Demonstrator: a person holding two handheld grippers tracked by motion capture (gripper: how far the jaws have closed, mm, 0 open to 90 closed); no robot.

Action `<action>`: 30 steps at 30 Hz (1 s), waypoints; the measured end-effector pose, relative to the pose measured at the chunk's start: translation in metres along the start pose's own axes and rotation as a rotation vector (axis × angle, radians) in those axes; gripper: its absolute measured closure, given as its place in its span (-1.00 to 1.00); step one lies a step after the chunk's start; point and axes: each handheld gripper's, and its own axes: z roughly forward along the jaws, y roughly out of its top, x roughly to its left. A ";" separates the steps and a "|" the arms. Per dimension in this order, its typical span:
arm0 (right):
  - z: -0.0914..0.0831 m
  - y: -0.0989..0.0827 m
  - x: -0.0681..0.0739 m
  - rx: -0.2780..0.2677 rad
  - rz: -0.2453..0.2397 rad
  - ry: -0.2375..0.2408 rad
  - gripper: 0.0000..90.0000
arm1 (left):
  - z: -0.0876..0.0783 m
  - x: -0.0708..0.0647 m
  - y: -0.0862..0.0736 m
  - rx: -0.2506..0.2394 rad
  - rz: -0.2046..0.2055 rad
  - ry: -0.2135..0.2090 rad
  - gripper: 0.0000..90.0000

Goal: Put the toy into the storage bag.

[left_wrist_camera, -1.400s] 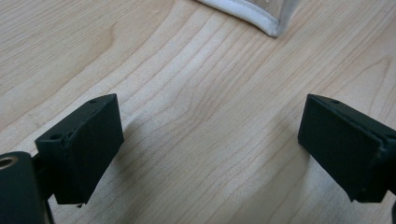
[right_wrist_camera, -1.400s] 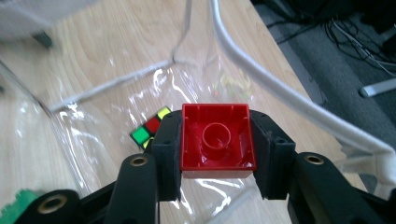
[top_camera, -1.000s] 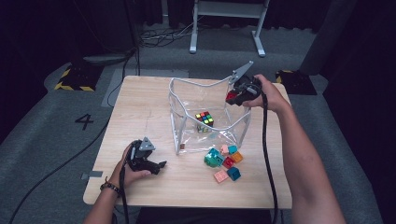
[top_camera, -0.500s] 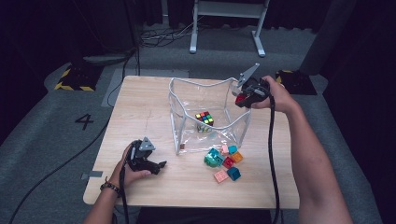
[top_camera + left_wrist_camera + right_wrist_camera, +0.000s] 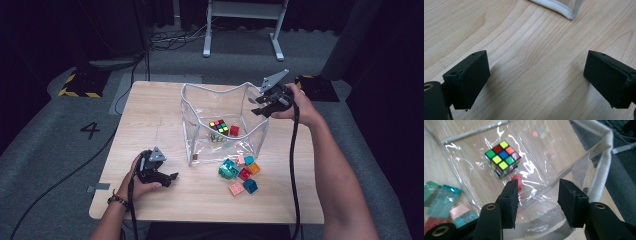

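Two grippers work at a pale wooden counter (image 5: 150, 125) on grey carpet in a dark room. Near the far right corner, the right gripper (image 5: 265, 102) hovers over a clear plastic bag (image 5: 200, 107); its fingers, just opening, stand half apart with nothing between them. Inside the bag lie a red block (image 5: 234, 130) and a puzzle cube (image 5: 219, 127). Toward the near left corner, the left gripper (image 5: 167, 177) has its fingers wide and empty.

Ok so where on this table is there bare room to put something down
The table's far-left stretch, between its edge and the clear bag, is bare. So is the near-right corner, beyond the loose blocks. It is crowded just in front of the bag, where the blocks cluster, and inside it, around the puzzle cube and red block.
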 end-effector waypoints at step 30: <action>-0.066 -0.060 0.027 -0.326 0.239 -0.252 -0.40 | 0.000 0.000 0.000 0.000 0.000 0.000 -0.85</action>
